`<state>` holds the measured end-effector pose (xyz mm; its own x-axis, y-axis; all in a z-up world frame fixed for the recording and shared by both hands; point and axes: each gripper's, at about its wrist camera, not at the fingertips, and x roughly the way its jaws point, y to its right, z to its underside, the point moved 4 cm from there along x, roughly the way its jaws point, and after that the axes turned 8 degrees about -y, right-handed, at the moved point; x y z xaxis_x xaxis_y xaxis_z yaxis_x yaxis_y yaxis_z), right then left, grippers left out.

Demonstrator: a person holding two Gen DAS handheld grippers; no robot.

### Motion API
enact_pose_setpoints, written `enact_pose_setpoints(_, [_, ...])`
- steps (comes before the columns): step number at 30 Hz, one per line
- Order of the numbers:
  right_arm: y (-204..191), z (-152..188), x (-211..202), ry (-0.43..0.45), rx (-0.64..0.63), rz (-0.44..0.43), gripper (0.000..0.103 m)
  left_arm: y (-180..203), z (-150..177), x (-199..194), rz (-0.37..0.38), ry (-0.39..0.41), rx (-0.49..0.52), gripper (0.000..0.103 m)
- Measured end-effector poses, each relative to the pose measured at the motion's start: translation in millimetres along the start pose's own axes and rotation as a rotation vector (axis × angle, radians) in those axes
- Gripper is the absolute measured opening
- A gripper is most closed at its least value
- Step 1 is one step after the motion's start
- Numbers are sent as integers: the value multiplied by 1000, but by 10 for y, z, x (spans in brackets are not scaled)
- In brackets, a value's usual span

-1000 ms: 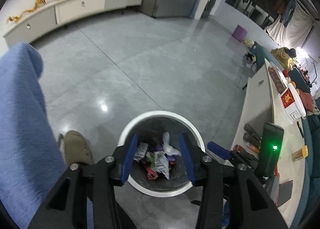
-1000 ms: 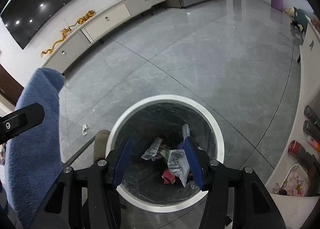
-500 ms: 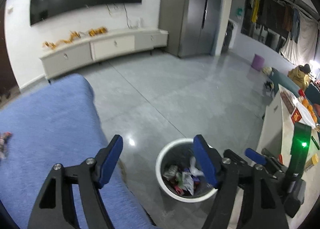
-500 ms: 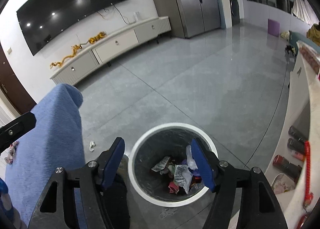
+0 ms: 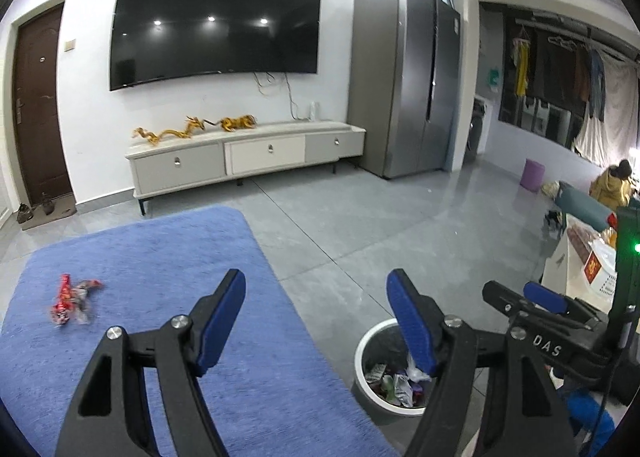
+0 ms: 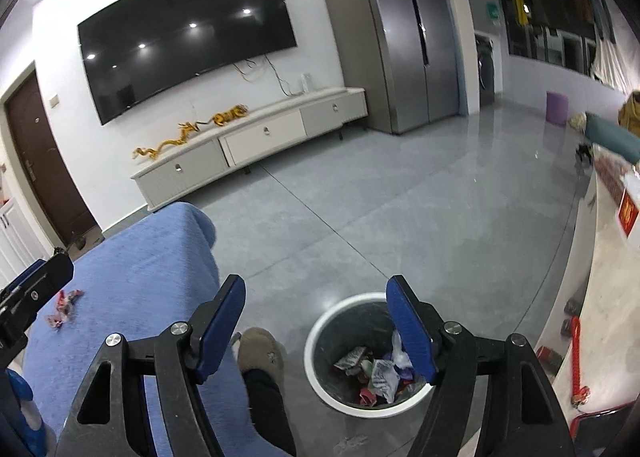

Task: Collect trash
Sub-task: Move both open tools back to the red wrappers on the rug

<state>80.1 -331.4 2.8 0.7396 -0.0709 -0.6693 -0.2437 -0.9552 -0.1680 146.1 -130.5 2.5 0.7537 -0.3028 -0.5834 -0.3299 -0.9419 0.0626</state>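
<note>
A white-rimmed trash bin (image 5: 366,349) (image 6: 320,329) stands on the grey floor with several wrappers inside. Red and silver wrappers (image 5: 70,299) (image 6: 62,307) lie on the blue rug (image 5: 140,257) (image 6: 152,257) at the left. My left gripper (image 5: 316,317) is open and empty, raised over the rug's right edge. My right gripper (image 6: 316,317) is open and empty, raised just left of the bin; it also shows at the right of the left wrist view (image 5: 544,297).
A person's slippered foot (image 6: 260,349) stands between rug and bin. A white counter (image 6: 608,241) with boxes runs along the right. A TV cabinet (image 5: 248,153), a fridge (image 5: 404,77) and a purple stool (image 5: 534,173) stand at the back.
Both grippers have lifted and tilted up from looking down into the bin. Their jaws have opened wider. The rug and its wrappers have come into view.
</note>
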Motion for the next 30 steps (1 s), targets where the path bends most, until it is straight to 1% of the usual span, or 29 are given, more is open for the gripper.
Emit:
enact_pose_setpoints(6, [-307, -57, -157, 34, -62, -3, 72, -300, 31, -300, -22, 52, -44, 72])
enact_pose_setpoints(9, [-431, -49, -199, 43, -85, -1, 72, -407, 40, -397, -36, 76, -59, 72])
enact_pose_setpoints(14, [-615, -68, -264, 56, -124, 6, 72, -607, 80, -538, -37, 101, -92, 72])
enact_pose_setpoints(18, [-788, -65, -280, 61, -162, 1, 72, -805, 117, -588, -42, 114, -118, 72])
enact_pose_setpoints(23, [-1125, -67, -212, 54, -209, -32, 72, -1119, 171, -553, -63, 107, -154, 72])
enact_pose_setpoints(28, [-1510, -94, -3, 23, -257, -83, 72, -1655, 292, -387, -111, 64, -196, 72])
enact_pose_setpoints(30, [-1699, -97, 128, 4, -284, -108, 72, -1935, 342, -299, -137, 40, -221, 71])
